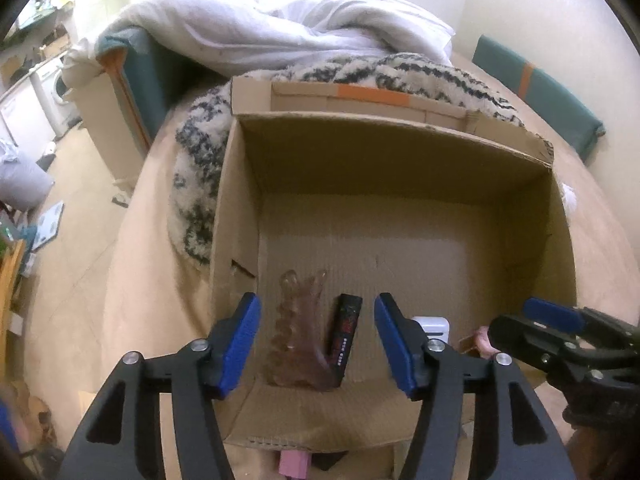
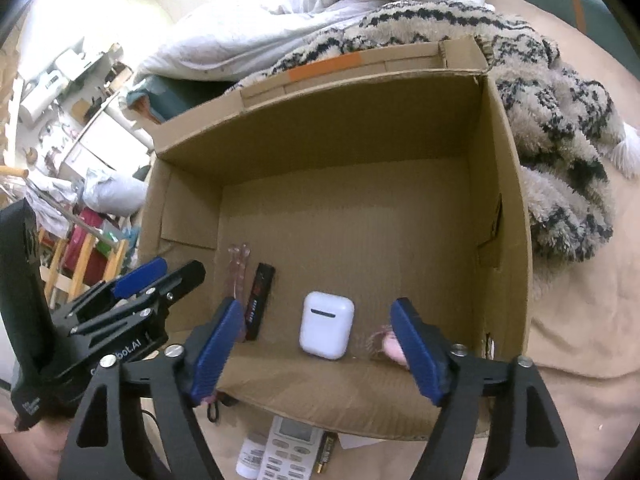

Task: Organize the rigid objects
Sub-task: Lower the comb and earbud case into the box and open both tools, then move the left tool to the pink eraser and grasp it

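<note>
Both grippers hang open and empty over the cardboard box (image 2: pixel 504 184): the white earbud case (image 2: pixel 326 329) lies between the right gripper (image 2: pixel 320 350) jaws (upright), left gripper (image 1: pixel 318 346) over a translucent comb (image 1: pixel 298 336)

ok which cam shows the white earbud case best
The right wrist view: the white earbud case lies whole and unobstructed on the cardboard box floor, between that gripper's open fingers. In the left wrist view only its top peeks out behind the left gripper's right finger.
</note>
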A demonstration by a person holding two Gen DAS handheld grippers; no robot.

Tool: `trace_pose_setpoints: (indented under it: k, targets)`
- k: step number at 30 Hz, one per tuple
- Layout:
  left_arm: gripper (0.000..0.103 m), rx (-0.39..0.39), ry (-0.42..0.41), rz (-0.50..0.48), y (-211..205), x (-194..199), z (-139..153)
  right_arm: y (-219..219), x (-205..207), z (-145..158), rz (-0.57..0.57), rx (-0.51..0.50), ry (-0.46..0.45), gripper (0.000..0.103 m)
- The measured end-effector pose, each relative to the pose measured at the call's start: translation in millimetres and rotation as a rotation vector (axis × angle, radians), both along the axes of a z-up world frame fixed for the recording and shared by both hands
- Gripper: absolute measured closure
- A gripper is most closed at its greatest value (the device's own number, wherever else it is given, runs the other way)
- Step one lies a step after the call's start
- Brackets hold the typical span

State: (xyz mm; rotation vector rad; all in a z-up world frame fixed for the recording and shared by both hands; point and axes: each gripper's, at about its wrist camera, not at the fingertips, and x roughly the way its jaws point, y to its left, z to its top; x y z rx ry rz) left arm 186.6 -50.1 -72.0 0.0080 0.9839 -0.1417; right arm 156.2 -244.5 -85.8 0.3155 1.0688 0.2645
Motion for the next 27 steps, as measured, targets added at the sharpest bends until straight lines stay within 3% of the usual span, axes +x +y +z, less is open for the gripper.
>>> trace_pose_setpoints:
  k: [21,27]
  targets:
    - [0.042,0.055,-0.067,-0.001,10,-27,24,-7,-18,9,-0.039,-0.013,-0.017,0.016]
    - [0.042,0.041,-0.038,0.032,23,-43,24,-10,-35,18,-0.042,-0.024,-0.035,0.016]
